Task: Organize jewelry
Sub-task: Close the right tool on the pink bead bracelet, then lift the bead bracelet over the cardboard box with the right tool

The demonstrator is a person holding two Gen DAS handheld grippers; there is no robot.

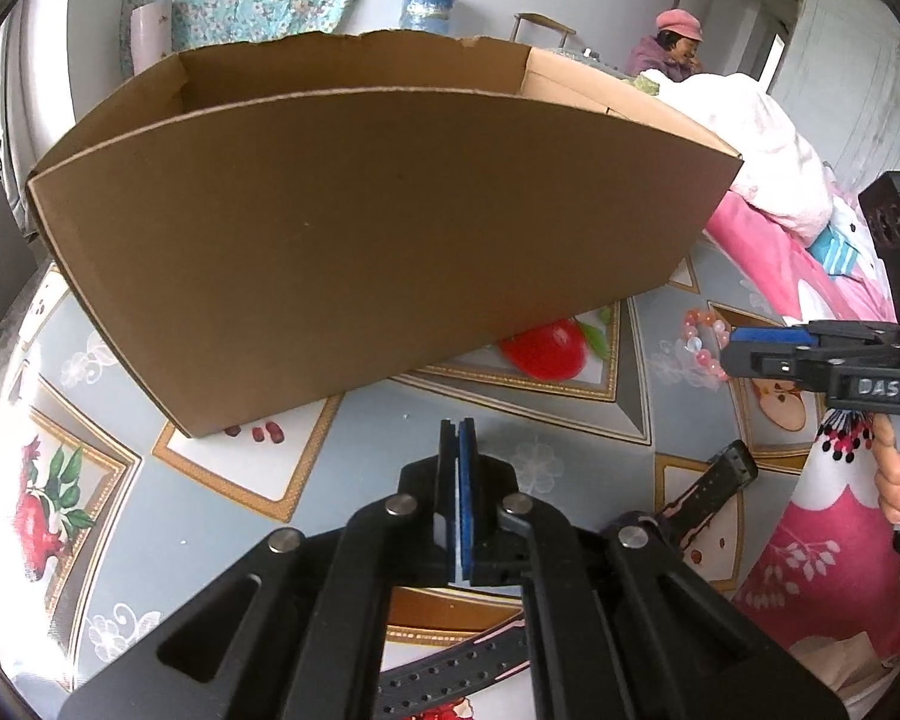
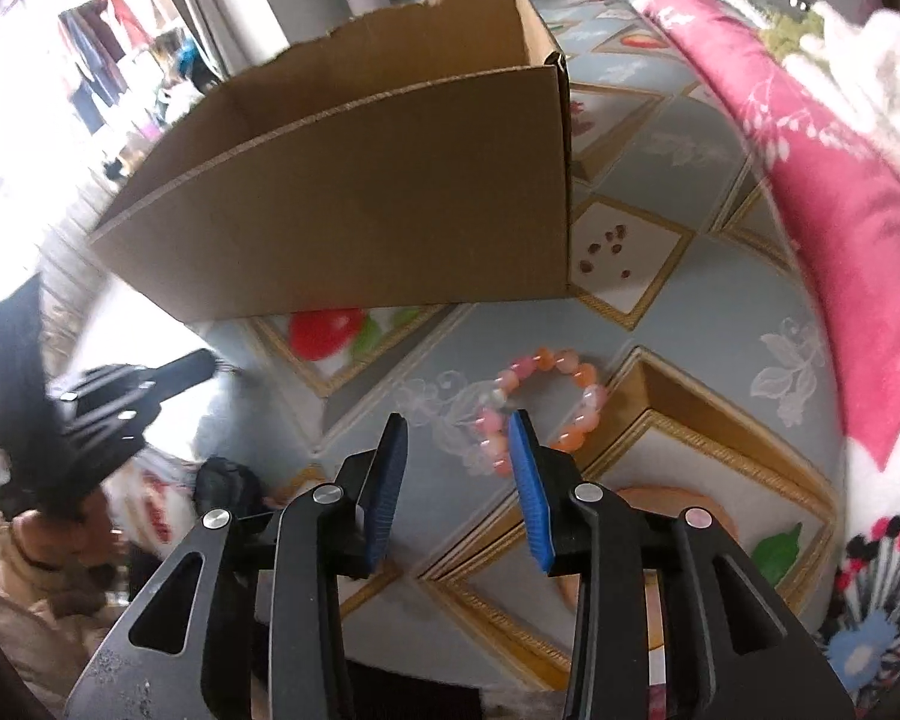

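Tool-wise, the right tool hovers part-open over the beaded bracelet lying on the desk at five o'clock of the cardboard box, the left tool is fully closed and empty, so boxing apparently remains undone.

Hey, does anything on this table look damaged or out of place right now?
Yes. The cardboard box has a ragged, torn edge along the top of its far wall, as if a flap was ripped off. The pink and orange bead bracelet lies loose on the tablecloth, outside the box, and a black perforated watch strap lies there too.
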